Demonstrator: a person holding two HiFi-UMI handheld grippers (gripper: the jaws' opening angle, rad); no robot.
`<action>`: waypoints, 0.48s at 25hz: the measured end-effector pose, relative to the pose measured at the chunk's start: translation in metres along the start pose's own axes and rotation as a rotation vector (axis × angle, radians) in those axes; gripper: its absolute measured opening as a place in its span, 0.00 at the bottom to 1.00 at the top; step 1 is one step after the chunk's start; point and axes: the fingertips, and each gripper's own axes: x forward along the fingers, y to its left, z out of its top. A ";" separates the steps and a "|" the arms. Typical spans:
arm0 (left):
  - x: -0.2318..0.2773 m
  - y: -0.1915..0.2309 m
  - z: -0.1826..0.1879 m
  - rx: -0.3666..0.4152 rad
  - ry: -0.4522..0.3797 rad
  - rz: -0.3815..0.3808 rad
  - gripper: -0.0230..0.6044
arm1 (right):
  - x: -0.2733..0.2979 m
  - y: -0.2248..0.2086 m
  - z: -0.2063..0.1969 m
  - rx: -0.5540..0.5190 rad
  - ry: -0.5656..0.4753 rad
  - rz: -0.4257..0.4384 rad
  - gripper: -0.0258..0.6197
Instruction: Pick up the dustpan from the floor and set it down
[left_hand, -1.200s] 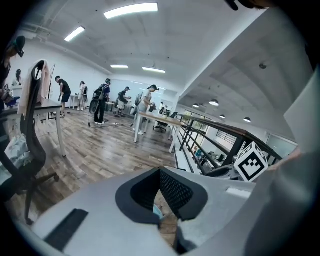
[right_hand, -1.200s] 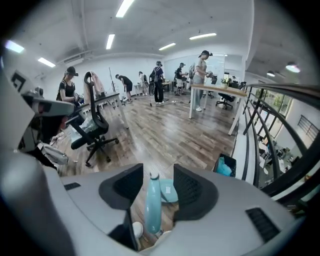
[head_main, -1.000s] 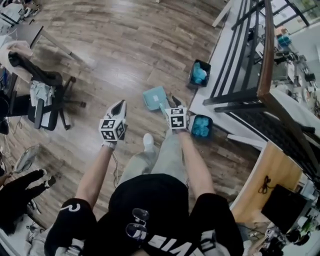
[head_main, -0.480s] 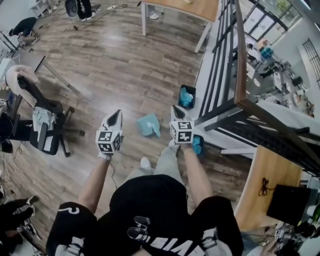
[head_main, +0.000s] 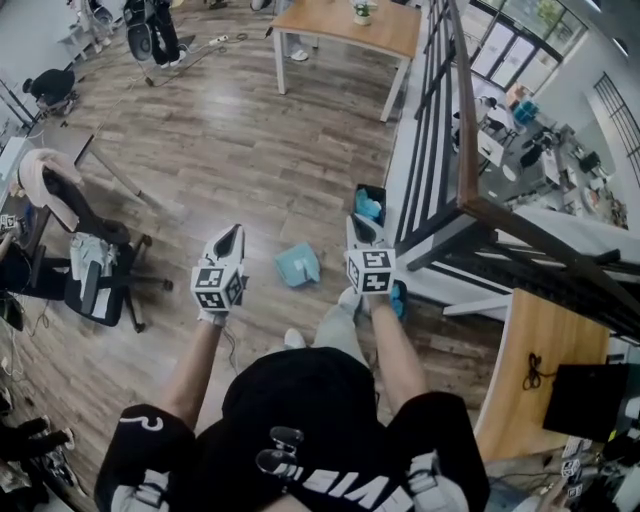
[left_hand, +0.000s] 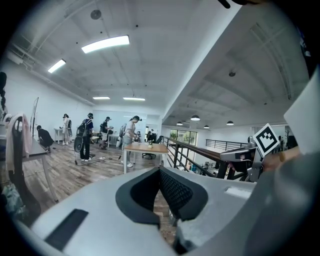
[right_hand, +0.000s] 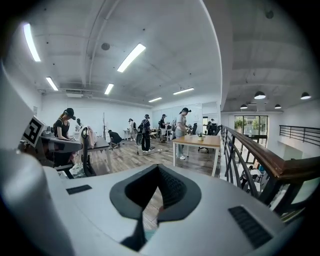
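The teal dustpan (head_main: 298, 264) lies on the wooden floor, in the head view between and below my two grippers. Nothing holds it. My left gripper (head_main: 232, 231) is raised well above the floor to the left of the dustpan, its jaws together and empty. My right gripper (head_main: 356, 221) is raised to the dustpan's right, shut with nothing between its pads. In the left gripper view the left gripper (left_hand: 160, 171) points out across the room. The right gripper (right_hand: 158, 168) does the same in its own view.
A black metal railing (head_main: 455, 120) runs along the right. Two dark bins with blue contents stand by it, one (head_main: 370, 203) ahead and one (head_main: 399, 296) under my right hand. An office chair (head_main: 95, 270) stands at left, a wooden table (head_main: 345, 25) further ahead.
Both grippers have risen from near the floor. The right gripper, beside the dustpan a second ago, is now well above it. The dustpan stays on the floor.
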 end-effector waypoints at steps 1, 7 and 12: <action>0.000 -0.001 -0.001 0.002 0.000 -0.001 0.03 | -0.001 -0.001 0.000 -0.001 -0.004 0.000 0.03; -0.002 -0.011 -0.004 0.003 0.001 -0.006 0.03 | -0.011 -0.006 0.001 0.002 -0.019 -0.001 0.03; -0.003 -0.020 -0.003 0.010 0.004 -0.015 0.03 | -0.020 -0.010 0.005 -0.001 -0.037 -0.003 0.03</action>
